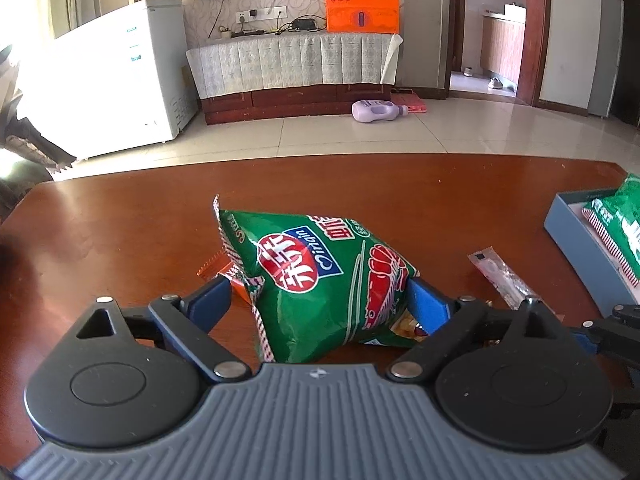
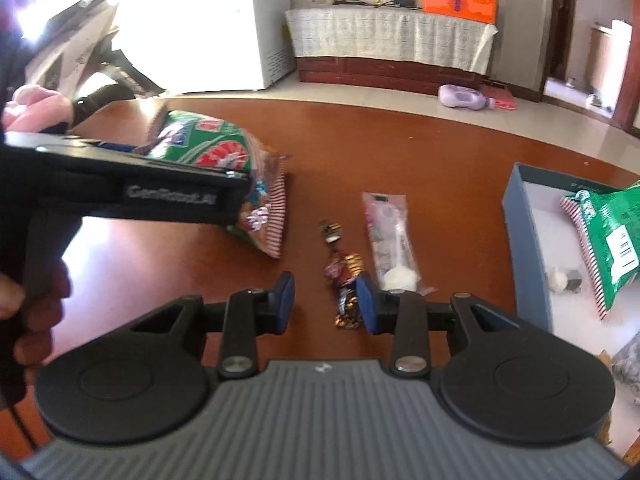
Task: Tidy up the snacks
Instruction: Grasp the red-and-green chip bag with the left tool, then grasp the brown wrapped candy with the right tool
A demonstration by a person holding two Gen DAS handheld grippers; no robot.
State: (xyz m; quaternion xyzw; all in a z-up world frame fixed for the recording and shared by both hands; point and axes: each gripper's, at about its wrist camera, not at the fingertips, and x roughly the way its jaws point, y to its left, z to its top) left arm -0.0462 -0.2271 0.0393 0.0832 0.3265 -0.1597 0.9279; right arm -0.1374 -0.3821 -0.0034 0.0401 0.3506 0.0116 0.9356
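Purple bottle point(image 1: 378, 111) lying on tiled floor point(image 1: 440, 136) (near the cabinet point(image 1: 296, 100)).

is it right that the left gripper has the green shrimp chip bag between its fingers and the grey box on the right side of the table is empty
Not quite. The left gripper does straddle the green shrimp chip bag, but the grey box is not empty: the right wrist view shows another green snack bag lying inside it.

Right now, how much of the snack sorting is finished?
Done: one green snack bag already lies in the blue box. In hand: the left tongs straddle the green shrimp-chip bag, and the right tongs are around the wrapped candies, not gripping. Left: the clear packet on the table.
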